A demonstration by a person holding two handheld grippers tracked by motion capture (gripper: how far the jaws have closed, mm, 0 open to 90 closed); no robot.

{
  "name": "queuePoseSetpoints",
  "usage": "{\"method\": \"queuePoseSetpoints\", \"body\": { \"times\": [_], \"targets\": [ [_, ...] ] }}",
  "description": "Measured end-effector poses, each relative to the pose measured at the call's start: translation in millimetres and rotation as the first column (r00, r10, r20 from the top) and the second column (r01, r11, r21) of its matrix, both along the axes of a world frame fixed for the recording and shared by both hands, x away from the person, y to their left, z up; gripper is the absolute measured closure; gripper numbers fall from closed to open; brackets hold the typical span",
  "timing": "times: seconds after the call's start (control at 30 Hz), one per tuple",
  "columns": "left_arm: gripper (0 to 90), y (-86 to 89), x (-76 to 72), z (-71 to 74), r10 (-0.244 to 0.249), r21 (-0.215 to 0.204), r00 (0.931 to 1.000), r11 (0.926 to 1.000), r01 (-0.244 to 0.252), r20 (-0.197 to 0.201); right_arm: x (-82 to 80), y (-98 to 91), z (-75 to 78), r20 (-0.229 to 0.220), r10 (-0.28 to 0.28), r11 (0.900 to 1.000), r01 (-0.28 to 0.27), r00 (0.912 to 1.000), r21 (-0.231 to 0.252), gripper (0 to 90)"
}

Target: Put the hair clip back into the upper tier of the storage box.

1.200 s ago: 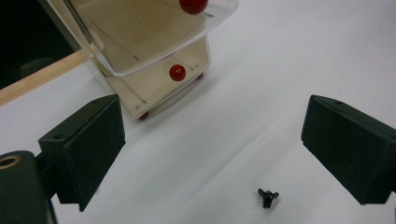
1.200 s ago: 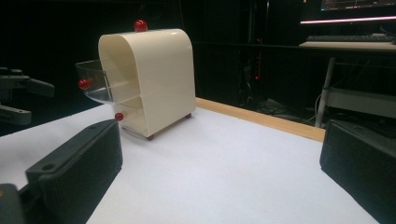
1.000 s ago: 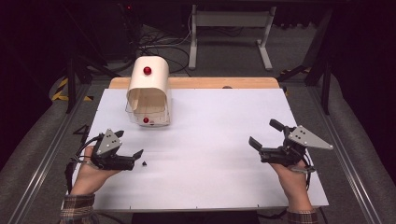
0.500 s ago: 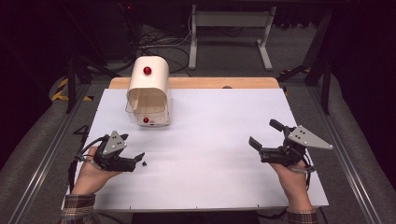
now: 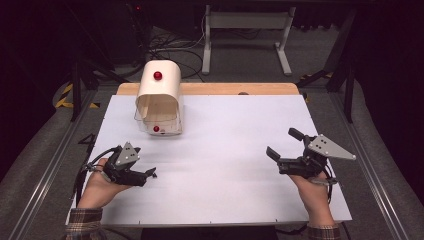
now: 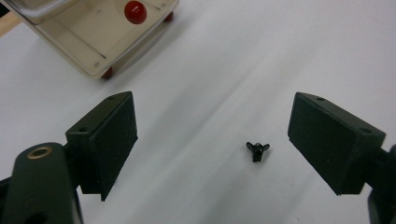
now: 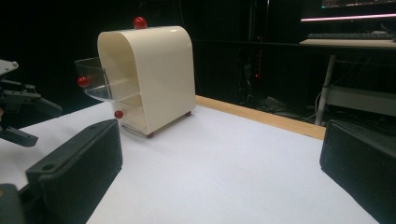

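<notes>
A tiny black winged piece (image 6: 257, 150) lies on the white sheet (image 5: 225, 165). My left gripper (image 6: 212, 108) is low over it and open. Its jaws have just been closing a little, and the piece lies between them, nearer the right pad (image 6: 327, 140), touching neither. In the high view the left gripper (image 5: 149, 174) is at the near left. My right gripper (image 5: 283, 144) hovers at the near right, open and empty, as its own view (image 7: 219, 135) confirms. A cream box (image 5: 159, 95) with red knobs and a clear drawer stands at the back left.
The cream box (image 6: 88, 32) is just beyond the left gripper's jaws, and it shows from the side (image 7: 149, 74) in the right gripper view. A wooden strip (image 5: 220, 89) runs along the far table edge. Metal rails flank the table, and a desk frame (image 5: 245, 30) stands behind it.
The left gripper has edged toward the tiny black piece, which now lies between its jaws, and the jaws have narrowed slightly. The right gripper has stayed still.
</notes>
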State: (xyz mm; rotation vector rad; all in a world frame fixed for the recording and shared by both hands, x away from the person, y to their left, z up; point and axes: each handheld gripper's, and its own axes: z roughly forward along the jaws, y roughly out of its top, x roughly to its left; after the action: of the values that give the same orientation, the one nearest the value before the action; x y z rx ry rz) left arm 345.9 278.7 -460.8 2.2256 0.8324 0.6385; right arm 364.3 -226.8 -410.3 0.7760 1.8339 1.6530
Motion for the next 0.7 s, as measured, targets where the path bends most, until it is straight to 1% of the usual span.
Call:
{"method": "queuePoseSetpoints", "body": {
  "times": [0.03,0.07,0.1,0.13,0.2,0.33,0.4,0.47,0.5,0.53,0.6,0.7],
  "targets": [
    [16.6,-0.7,0.3,-0.8,-0.004,0.005,0.9999,1.0,0.004,-0.009,0.0,-0.1,0.1,0.0,0.0,1.0,0.0,1.0,0.001,0.0],
    [16.3,-0.7,0.3,-0.8,-0.004,0.005,0.9999,1.0,0.004,-0.009,0.0,-0.1,0.1,0.0,0.0,1.0,0.0,1.0,0.001,0.0],
    [16.0,-1.9,1.1,-1.9,-0.009,0.016,0.9996,0.9998,0.009,-0.025,-0.6,-0.3,0.2,-0.005,-0.004,1.0,0.004,1.0,0.005,0.0],
    [15.9,-2.4,1.4,-2.5,-0.014,0.016,0.9993,0.9998,0.014,-0.035,-0.5,-0.4,0.3,-0.004,-0.003,1.0,0.003,1.0,0.005,0.0],
    [15.9,-2.9,2.0,-2.9,-0.019,0.02,0.9991,0.9996,0.019,-0.038,-0.4,-0.5,0.3,-0.001,-0.002,1.0,0.002,1.0,0.004,0.0],
    [16.8,-4.2,3.0,-4.5,-0.031,0.025,0.997,0.9991,0.033,-0.07,-0.5,-0.7,0.4,-0.004,-0.004,1.0,0.004,1.0,0.005,0.0],
    [17.0,-4.5,3.4,-5.1,-0.034,0.021,0.9964,0.9991,0.036,-0.078,-0.5,-0.6,0.3,-0.004,-0.003,1.0,0.003,1.0,0.005,0.0],
    [18.9,-4.7,4.1,-5.5,-0.038,0.035,0.9959,0.9986,0.041,-0.082,-0.5,-0.4,0.3,-0.005,-0.004,1.0,0.004,1.0,0.004,0.0],
    [19.3,-5.3,4.8,-6.3,-0.04,0.049,0.9949,0.9978,0.045,-0.092,-0.2,-0.3,0.2,-0.002,-0.002,1.0,0.002,1.0,0.001,0.0],
    [19.3,-5.3,4.8,-6.3,-0.04,0.049,0.9949,0.9978,0.045,-0.092,-0.2,-0.3,0.2,-0.002,-0.002,1.0,0.002,1.0,0.001,0.0],
    [20.2,-5.9,6.2,-7.6,-0.043,0.05,0.993,0.9975,0.049,-0.11,-0.1,-0.2,0.2,-0.002,-0.002,1.0,0.002,1.0,0.0,0.0],
    [21.0,-6.8,6.7,-8.8,-0.048,0.048,0.9921,0.9974,0.054,-0.116,-0.2,-0.3,0.2,-0.002,-0.003,1.0,0.003,1.0,0.0,0.0]
  ]
}}
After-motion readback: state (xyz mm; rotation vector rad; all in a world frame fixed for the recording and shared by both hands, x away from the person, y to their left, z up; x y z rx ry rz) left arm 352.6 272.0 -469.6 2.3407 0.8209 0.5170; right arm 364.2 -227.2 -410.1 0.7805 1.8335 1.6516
